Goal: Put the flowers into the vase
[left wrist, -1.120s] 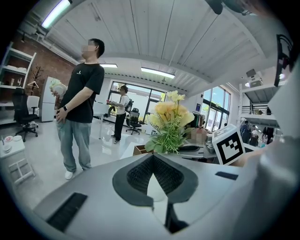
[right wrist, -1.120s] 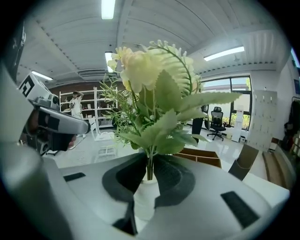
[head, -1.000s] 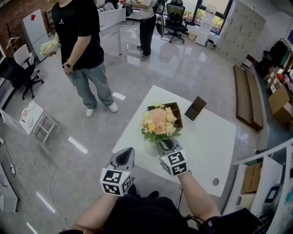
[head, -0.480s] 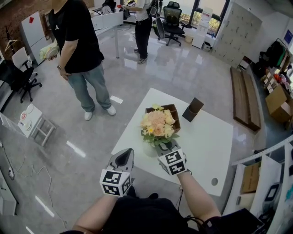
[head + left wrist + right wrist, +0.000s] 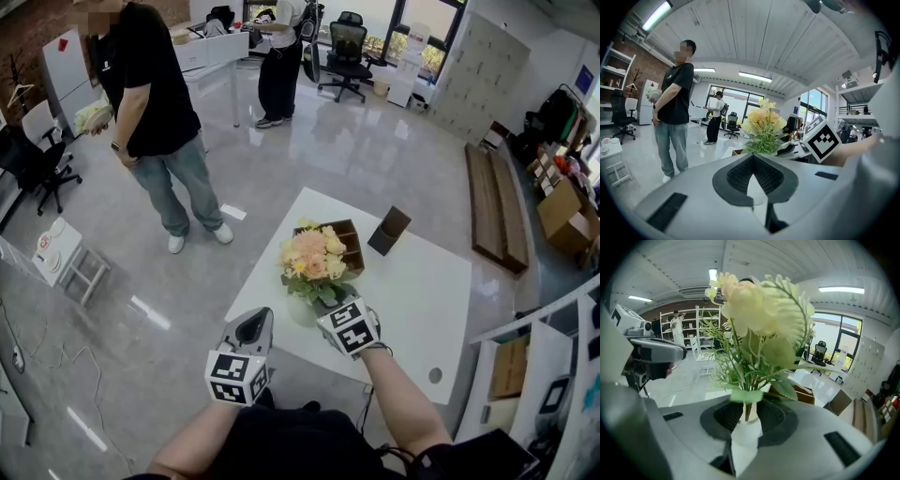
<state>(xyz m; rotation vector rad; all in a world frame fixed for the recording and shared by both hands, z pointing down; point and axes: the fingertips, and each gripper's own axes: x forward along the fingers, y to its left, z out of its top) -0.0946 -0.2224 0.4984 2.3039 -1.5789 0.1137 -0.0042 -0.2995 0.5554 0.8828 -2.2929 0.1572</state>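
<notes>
A bunch of peach and yellow flowers (image 5: 311, 258) stands upright with its stems in a small white vase (image 5: 301, 310) near the front edge of the white table (image 5: 422, 281). In the right gripper view the flowers (image 5: 759, 315) rise from the vase neck (image 5: 748, 426) straight ahead. My right gripper (image 5: 334, 300) is at the base of the bunch. Its jaws are opening, with the stems and vase neck between them (image 5: 749, 409). My left gripper (image 5: 254, 325) hangs shut and holds nothing, off the table's front left. From it I see the flowers (image 5: 763, 123) ahead.
A brown open box (image 5: 350, 240) and a dark slanted stand (image 5: 388, 231) sit behind the flowers. A person in a black shirt (image 5: 150, 103) stands on the floor at left, another person (image 5: 277, 56) farther back. A long wooden bench (image 5: 492, 206) runs along the right.
The right gripper has tilted a little at the base of the bunch. The person in black has stepped slightly left. The left gripper has stayed put.
</notes>
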